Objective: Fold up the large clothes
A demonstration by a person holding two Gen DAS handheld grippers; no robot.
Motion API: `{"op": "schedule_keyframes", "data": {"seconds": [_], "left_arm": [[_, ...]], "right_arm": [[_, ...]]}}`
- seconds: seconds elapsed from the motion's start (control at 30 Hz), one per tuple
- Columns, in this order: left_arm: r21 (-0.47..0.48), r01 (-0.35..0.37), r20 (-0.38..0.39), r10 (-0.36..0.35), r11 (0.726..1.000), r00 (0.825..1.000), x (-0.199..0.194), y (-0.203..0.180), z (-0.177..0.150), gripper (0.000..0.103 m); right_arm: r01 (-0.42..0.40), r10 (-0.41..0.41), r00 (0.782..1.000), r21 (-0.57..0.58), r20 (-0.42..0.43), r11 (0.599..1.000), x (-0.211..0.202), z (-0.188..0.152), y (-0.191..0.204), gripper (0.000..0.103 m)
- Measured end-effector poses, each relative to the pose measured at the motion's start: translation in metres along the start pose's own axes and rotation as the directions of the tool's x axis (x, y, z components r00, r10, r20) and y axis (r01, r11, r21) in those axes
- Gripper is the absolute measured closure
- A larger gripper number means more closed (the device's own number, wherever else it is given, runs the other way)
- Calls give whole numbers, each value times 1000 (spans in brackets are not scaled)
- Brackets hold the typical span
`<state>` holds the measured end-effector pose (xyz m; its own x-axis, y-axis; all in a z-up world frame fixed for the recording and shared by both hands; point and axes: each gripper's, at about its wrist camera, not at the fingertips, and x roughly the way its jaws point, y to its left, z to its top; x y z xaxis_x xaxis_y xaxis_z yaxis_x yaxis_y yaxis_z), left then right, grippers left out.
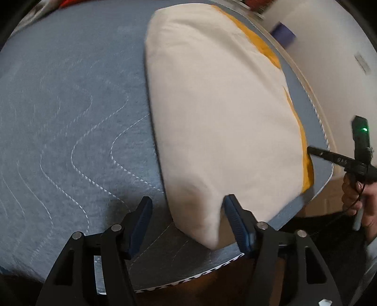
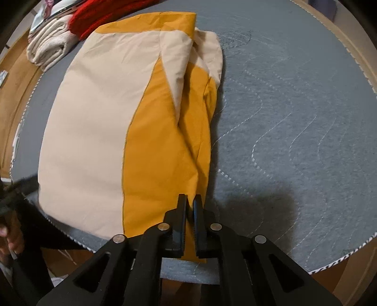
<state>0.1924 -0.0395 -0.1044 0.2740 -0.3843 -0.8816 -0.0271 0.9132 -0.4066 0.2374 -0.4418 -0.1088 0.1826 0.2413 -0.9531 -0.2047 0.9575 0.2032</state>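
A large cream and mustard-yellow garment (image 2: 99, 122) lies folded on the grey quilted mat (image 2: 294, 131). In the left wrist view the garment (image 1: 219, 113) shows mostly its cream side, with a yellow strip along its far edge. My left gripper (image 1: 187, 207) is open, its jaws on either side of the garment's near cream corner, not closed on it. My right gripper (image 2: 190, 204) is shut on the garment's yellow edge nearest me. The right gripper also shows in the left wrist view (image 1: 313, 150), at the garment's yellow edge.
A folded cream cloth (image 2: 47, 49) and a red knitted item (image 2: 103, 18) lie at the mat's far left. The mat's stitched border (image 1: 188, 280) and the wooden table edge (image 2: 16, 94) run close to the garment. A white wall (image 1: 329, 58) stands beyond.
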Motion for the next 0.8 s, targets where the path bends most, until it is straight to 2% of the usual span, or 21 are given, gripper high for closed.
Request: {"op": "schedule_keyframes", "data": {"seconds": [0.07,0.13,0.17,0.2,0.27,0.37,0.47,0.73,0.77,0.8], "left_arm": [[8,-1,10,1,1000,1000,-5,0,0,41],[41,-28,19,28,999,999,-7,-4,-2,41],[48,-34,21,33,998,999,-8,-6,-2,41],[52,-38,24,37,998,999,-8,-8,-1,41],[55,-41,26,40,998,999,-7,-9,1,41],[62,-48,25,46,997,999,-3,-14,3,40],[79,-68,28,66,995,997,3,-26,6,39],[94,-81,25,79,992,997,9,-38,15,36],[93,-79,23,77,993,997,9,-38,16,36],[93,-77,23,75,993,997,9,-37,16,36]], "right_arm": [[5,-11,994,53,112,999,-22,19,-4,90],[-32,-4,962,125,273,992,-51,36,-10,84],[-47,-5,945,151,327,987,-59,46,-12,72],[-62,-1,937,166,350,984,-61,55,-12,56],[-114,47,935,174,350,978,-54,75,-11,48],[-179,119,941,169,316,969,-30,110,-3,48],[-202,139,940,179,313,963,-6,143,-1,48],[-223,160,948,213,276,951,58,192,6,50],[-242,175,943,222,282,945,62,197,6,61],[-259,191,939,221,285,940,62,200,5,88]]}}
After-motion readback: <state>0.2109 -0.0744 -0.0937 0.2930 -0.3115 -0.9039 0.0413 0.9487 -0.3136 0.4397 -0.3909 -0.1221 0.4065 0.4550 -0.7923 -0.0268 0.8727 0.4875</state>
